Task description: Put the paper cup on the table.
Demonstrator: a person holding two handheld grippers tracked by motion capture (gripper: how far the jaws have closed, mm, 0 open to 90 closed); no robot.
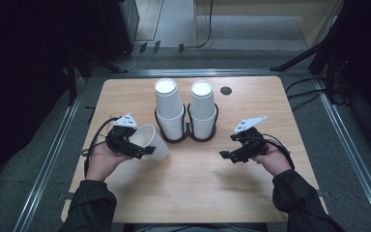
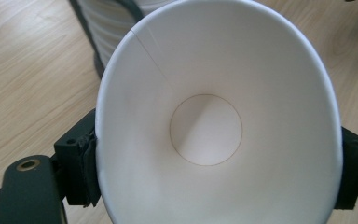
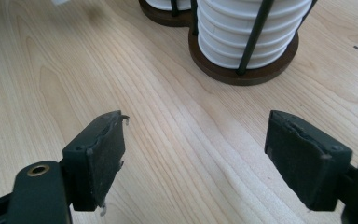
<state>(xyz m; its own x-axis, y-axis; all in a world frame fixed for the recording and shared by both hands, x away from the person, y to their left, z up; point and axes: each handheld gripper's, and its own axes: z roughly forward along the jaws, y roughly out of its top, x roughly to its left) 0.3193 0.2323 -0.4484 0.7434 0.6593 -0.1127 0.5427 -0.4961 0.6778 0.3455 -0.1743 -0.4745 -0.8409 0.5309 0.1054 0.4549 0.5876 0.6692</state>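
Observation:
A single white paper cup (image 1: 153, 143) lies on its side in my left gripper (image 1: 138, 142), which is shut on its rim; the mouth faces that gripper's camera. In the left gripper view the cup (image 2: 214, 93) is squeezed slightly oval between the two pads (image 2: 81, 170), with my left gripper (image 2: 218, 172) around it. Two tall stacks of upside-down white cups (image 1: 168, 108) (image 1: 203, 108) stand in a dark double holder (image 1: 188, 131) at the table's middle back. My right gripper (image 1: 232, 146) hovers right of the holder, open and empty. Its jaws (image 3: 196, 140) stand wide apart over bare wood, the right stack (image 3: 251, 28) ahead.
The wooden table (image 1: 198, 193) has bare wood in front of the holder and between my hands. A small black round cap (image 1: 226, 90) sits near the back edge. Metal rails and dark floor surround the table.

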